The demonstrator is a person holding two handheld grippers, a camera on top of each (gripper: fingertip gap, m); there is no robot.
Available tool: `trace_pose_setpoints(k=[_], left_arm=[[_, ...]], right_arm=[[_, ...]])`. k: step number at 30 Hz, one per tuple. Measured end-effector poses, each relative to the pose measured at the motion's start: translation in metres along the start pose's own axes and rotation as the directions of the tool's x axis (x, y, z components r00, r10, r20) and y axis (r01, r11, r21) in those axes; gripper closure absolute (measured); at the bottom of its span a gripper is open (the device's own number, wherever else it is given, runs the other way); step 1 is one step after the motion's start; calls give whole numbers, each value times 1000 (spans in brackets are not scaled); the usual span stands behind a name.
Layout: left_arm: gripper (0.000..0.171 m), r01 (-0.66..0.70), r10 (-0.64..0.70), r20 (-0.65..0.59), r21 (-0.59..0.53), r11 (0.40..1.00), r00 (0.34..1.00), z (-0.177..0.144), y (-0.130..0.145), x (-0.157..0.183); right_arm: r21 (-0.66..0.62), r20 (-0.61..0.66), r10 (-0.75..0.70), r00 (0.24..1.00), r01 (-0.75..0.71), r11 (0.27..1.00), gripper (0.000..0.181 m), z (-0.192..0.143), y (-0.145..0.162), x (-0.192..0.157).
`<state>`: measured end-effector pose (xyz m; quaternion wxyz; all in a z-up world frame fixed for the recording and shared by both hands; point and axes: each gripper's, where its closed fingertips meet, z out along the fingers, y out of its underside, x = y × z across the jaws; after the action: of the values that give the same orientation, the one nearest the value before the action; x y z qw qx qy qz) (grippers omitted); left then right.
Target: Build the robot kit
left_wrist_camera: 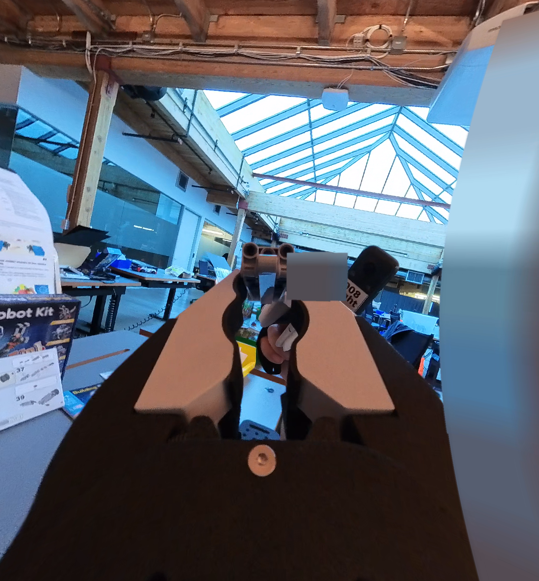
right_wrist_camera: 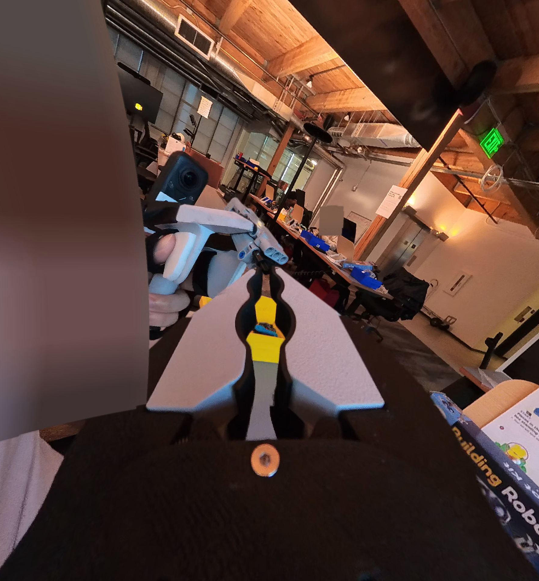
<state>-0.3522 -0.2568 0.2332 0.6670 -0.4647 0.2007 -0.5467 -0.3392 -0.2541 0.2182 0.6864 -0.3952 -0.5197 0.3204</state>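
Jaws of both grippers clenched: left gripper grasping a grey studless beam assembly, smooth plastic, round pin holes facing the camera, raised above the table; right gripper pinching its small black pin from below. Yellow bin beneath.

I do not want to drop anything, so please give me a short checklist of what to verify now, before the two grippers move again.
1. The left gripper is shut on the grey beam assembly: ok.
2. The right gripper is shut on the small black pin: ok, as far as the tips show.
3. The pin reaches the assembly: ok, it meets the underside near the three-hole end.
4. The pin is seated in a hole: cannot tell.
5. The yellow bin is below the grippers: ok.
6. The kit box is apart from the grippers: ok.
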Motion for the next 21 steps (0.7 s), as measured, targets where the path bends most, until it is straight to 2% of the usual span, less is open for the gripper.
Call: trace_pose_setpoints(k=[6, 15, 21], left_arm=[[148, 115, -115, 8, -9, 993, 993, 1, 5, -14], [148, 201, -201, -1, -7, 980, 980, 2, 10, -24], [148, 420, -419, -78, -11, 908, 905, 3, 16, -35]], right_arm=[[-24, -7, 34, 999, -34, 999, 177, 2, 10, 5], [-29, -1, 61, 998, -61, 998, 177, 3, 16, 7], [-22, 12, 67, 998, -66, 998, 177, 4, 20, 9]])
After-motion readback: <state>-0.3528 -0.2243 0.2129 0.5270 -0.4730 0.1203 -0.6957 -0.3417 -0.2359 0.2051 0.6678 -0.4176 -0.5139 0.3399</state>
